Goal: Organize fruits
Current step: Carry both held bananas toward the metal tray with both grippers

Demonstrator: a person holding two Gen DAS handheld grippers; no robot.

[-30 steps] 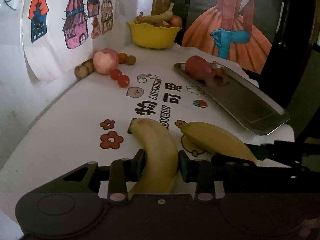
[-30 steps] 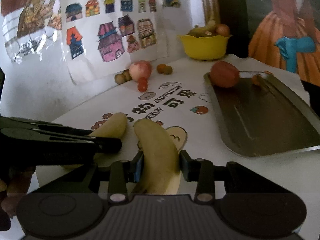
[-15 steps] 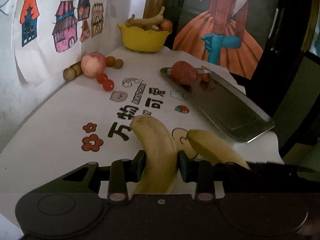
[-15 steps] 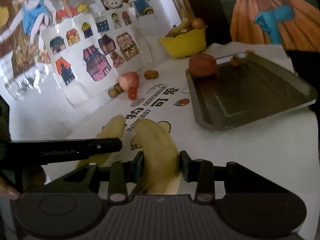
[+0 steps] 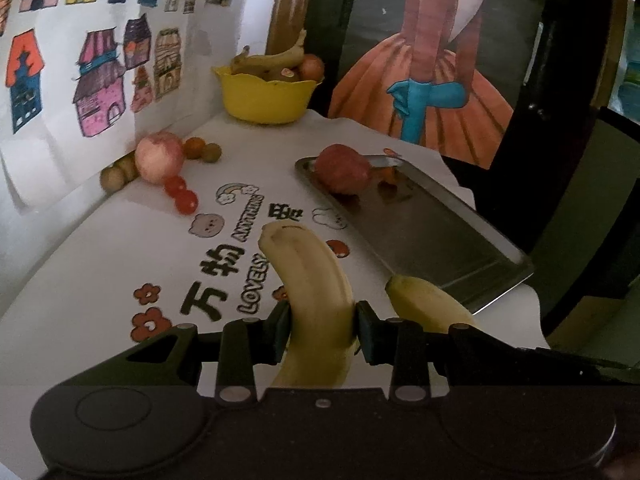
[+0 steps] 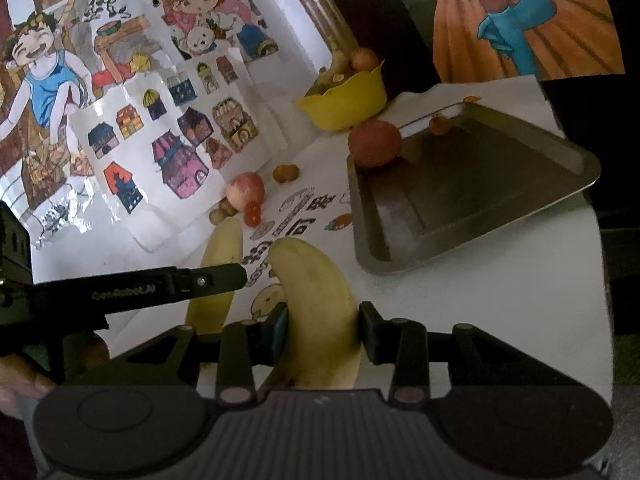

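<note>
Bananas are both clamped, one per side. My left hand-held gripper [image 5: 322, 326] has its pads pressed on the left banana [image 5: 316, 288], and the right hand-held gripper [image 6: 323, 330] is squeezed the same way on the right banana [image 6: 320, 304].

Compared with a second ago, both are up off the surface [image 5: 100, 256] now. Back then the fruit lay flat on the printed cloth; now the right wrist view looks down on the metal tray [image 6: 500, 216] at a steep tilt, so that side has risen and rolled quite a bit. The left view has also climbed, with the cloth's lettering dropping further under the banana tip. The two bananas stay side by side, near each other but apart.

What I can't make out: the stem ends of both bananas are hidden behind the gripper bodies. In the left view the right banana is half cut off by the other gripper's dark frame. Fruit in the yellow bowl [image 5: 266, 98] is dim; I can see a banana and something round, not much else. The red fruit [image 5: 342, 168] sits in the tray's far corner, with a small orange one [image 6: 440, 125] near it, blurry. The pink apple [image 5: 159, 156] and small round fruits by the wall stay put.
</note>
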